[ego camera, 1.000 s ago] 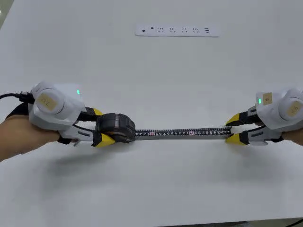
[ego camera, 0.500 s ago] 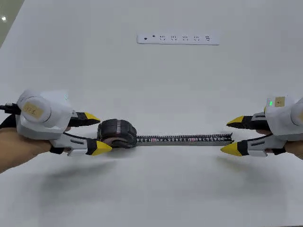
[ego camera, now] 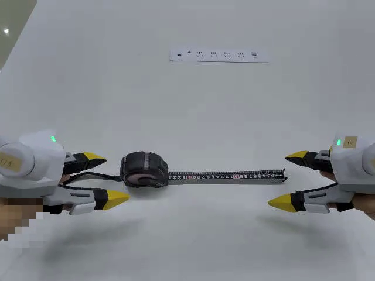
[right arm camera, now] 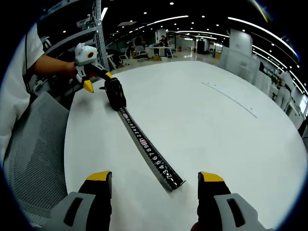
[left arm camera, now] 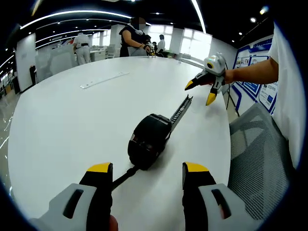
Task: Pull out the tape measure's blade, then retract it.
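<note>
A black tape measure [ego camera: 144,170] lies on the white table [ego camera: 193,105], its blade [ego camera: 225,175] drawn out to the right and flat on the surface. My left gripper [ego camera: 105,178] is open, just left of the case, touching nothing. My right gripper [ego camera: 290,179] is open too, just right of the blade's end hook [ego camera: 283,174]. In the left gripper view the case [left arm camera: 149,139] sits a little ahead of the yellow fingertips [left arm camera: 99,168], a black wrist strap trailing toward them. In the right gripper view the blade [right arm camera: 147,147] runs away from my jaws to the case [right arm camera: 115,92].
A white power strip [ego camera: 219,55] lies at the far side of the table. The table's curved edge, a grey mesh chair [left arm camera: 260,154] and a person's white sleeve show beside it. People and shelving stand in the background.
Both grippers have opened and drawn back outward; the left let go of the case, the right let go of the blade's end. The blade stays extended on the table.
</note>
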The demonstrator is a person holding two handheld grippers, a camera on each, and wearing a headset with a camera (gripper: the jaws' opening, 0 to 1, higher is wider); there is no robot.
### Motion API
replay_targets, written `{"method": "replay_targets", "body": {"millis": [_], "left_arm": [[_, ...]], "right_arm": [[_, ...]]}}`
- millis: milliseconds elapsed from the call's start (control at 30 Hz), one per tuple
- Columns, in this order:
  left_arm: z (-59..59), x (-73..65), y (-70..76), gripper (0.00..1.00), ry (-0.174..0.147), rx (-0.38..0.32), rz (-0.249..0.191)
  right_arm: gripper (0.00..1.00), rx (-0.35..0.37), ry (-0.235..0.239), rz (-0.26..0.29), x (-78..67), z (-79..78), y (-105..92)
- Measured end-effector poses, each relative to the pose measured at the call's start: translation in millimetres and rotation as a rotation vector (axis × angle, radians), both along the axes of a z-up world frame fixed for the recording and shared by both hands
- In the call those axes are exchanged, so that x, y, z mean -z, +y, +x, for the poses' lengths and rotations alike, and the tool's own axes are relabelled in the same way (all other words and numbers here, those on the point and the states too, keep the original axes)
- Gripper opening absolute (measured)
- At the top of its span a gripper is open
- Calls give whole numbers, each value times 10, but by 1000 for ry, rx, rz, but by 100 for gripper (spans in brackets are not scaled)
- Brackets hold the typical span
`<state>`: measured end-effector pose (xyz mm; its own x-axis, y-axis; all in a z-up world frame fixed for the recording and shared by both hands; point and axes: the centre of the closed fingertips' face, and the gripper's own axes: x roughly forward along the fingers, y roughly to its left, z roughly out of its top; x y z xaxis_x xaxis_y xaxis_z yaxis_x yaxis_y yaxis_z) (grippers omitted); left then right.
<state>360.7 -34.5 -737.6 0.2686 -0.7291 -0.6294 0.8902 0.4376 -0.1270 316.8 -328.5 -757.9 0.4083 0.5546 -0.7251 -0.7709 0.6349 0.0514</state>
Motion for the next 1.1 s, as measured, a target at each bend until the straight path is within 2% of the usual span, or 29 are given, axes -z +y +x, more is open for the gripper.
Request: {"method": "replay_targets", "body": {"millis": [100,133,200,267,300,367,400,433,467,533,600,667,767,900,967,1033,1067,1100], "left_arm": [[-55,-26,39,57,3,-22,-11],[-75,-21,56,57,8,-27,-18],[-101,-27,85,59,3,-48,-20],[-139,-42,94,60,0,-58,-27],[-154,-52,111,61,-14,-73,-23],[-206,-72,119,62,-21,-79,-18],[-193,-109,132,62,-55,-98,-23],[-197,-126,142,62,-64,-112,-27],[-235,-130,151,62,-49,-120,-34],[-247,-167,180,62,-74,-147,-41],[-292,-182,190,63,-60,-162,-54],[-320,-199,213,62,-79,-176,-57],[-371,-183,250,63,-75,-193,-58],[-431,-164,305,64,-74,-220,-58],[-434,-181,340,64,-87,-248,-63],[-458,-181,358,65,-79,-265,-71],[-464,-182,380,65,-91,-278,-69],[-488,-176,379,66,-87,-275,-69]], "right_arm": [[75,13,-9,1,-29,-36,12],[76,17,-33,-7,-49,-30,7],[78,39,-16,21,-71,-73,43],[75,37,-20,16,-78,-110,53],[74,43,-26,19,-93,-131,61],[77,60,-35,25,-122,-150,77],[77,62,-34,24,-128,-183,90],[77,64,-35,26,-138,-205,100],[77,76,-49,30,-162,-215,108],[77,85,-48,36,-172,-255,122],[77,94,-58,38,-184,-273,127],[78,108,-61,46,-204,-302,141],[78,128,-64,69,-243,-353,181],[79,144,-73,72,-241,-407,180],[79,151,-82,74,-259,-431,185],[79,161,-84,79,-265,-444,187],[80,163,-91,82,-274,-456,199],[80,167,-98,78,-272,-464,196]]}}
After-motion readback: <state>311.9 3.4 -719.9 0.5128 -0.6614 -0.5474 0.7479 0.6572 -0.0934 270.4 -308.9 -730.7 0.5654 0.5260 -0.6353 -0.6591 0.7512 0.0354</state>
